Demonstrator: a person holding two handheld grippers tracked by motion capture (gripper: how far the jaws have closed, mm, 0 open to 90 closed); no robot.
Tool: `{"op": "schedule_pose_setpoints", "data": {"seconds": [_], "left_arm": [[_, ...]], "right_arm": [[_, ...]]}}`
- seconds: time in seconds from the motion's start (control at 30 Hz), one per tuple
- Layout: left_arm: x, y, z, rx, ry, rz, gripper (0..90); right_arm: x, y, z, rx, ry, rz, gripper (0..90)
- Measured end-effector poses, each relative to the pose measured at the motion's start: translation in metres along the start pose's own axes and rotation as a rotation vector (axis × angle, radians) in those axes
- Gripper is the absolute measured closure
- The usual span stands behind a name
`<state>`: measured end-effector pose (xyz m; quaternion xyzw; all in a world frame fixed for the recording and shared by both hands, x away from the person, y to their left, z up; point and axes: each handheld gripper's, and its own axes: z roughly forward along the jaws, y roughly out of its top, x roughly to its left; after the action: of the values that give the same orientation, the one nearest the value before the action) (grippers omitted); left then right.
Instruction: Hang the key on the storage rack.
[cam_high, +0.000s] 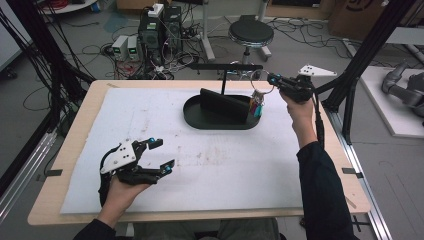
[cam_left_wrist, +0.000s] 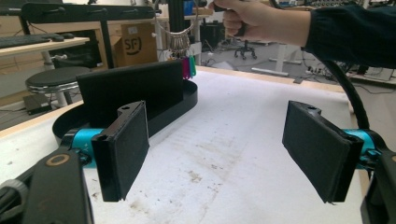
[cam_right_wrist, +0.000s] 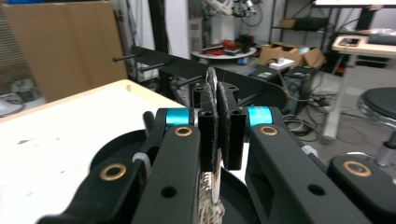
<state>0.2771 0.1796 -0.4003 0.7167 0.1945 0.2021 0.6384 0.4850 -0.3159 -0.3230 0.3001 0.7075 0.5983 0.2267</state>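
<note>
Two tools: our right tool (cam_high: 272, 79) is clamped on the key ring (cam_high: 262, 82) above the black tray (cam_high: 220, 120); our left tool (cam_high: 160, 152) gapes wide, holding nothing, over the table (cam_high: 150, 110).

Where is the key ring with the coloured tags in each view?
High view: key ring at upper right, held by the right hand-held gripper.
Left gripper view: top centre, under the hand.
Right gripper view: centre, clamped between the jaws.
Shared landmark: black oval tray.
</note>
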Motion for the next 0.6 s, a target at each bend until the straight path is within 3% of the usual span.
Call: {"op": "schedule_pose_setpoints", "data": {"seconds": [0.27, 0.6], "left_arm": [[-0.001, 0.0, -0.002, -0.008, -0.002, -0.003, 22.6], [-0.002, 0.0, -0.001, -0.008, -0.003, -0.005, 22.6]], "right_arm": [[-0.003, -0.006, 0.008, 0.014, -0.051, 0.057, 88.1], [-0.006, -0.01, 0.012, 0.017, -0.075, 0.06, 88.1]]}}
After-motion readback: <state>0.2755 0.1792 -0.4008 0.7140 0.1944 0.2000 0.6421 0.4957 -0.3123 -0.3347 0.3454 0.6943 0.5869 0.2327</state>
